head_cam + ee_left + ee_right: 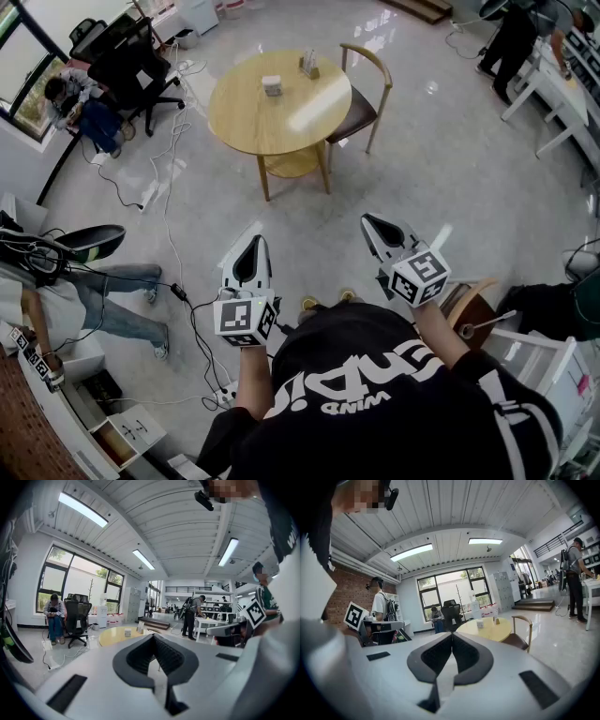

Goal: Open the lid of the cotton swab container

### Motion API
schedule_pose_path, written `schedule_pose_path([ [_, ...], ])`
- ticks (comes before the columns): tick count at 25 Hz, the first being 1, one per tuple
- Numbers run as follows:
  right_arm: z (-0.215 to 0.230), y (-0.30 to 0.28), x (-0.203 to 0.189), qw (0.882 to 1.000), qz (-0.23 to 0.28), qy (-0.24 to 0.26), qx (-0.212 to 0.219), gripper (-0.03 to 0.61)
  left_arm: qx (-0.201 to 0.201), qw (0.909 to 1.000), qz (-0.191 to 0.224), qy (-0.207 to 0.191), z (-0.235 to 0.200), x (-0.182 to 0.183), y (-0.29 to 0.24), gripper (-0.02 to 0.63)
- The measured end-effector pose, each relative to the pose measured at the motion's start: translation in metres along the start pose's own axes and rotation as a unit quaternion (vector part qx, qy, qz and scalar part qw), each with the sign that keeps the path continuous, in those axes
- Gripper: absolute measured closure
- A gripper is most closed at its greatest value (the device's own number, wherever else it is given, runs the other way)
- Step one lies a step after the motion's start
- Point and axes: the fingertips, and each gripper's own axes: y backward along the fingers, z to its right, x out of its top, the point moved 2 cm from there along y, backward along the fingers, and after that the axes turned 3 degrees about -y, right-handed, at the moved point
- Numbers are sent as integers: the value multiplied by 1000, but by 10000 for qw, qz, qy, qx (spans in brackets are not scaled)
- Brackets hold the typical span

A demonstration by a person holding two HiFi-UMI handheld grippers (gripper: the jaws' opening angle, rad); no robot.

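Note:
The cotton swab container (272,85) is a small white box on the round wooden table (253,117), far ahead of me. It shows small in the left gripper view (127,632) and in the right gripper view (479,624). My left gripper (255,242) and right gripper (370,223) are held side by side over the floor, well short of the table, pointing toward it. Both are shut with nothing between their jaws, as the left gripper view (153,637) and the right gripper view (452,635) show.
A small stand (308,66) also sits on the table. A wooden chair (361,98) stands at its right side. Cables (169,187) trail over the floor to the left, near a black office chair (131,61) and a seated person (70,94). White desks (553,94) line the right.

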Motion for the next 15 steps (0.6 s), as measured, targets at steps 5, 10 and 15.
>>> schedule_pose_path([
  [5,-5,-4,4,9999,18,22,99,575,15,10000,8,4,-2,3,2,606],
  [10,-11,-6,4,9999,37,2,100,575,-35,10000,-2,9,-5,3,2,606],
  [15,-18,-12,4,9999,81,-9,119,575,-109,9999,-32,12,-11,-1,2,606],
])
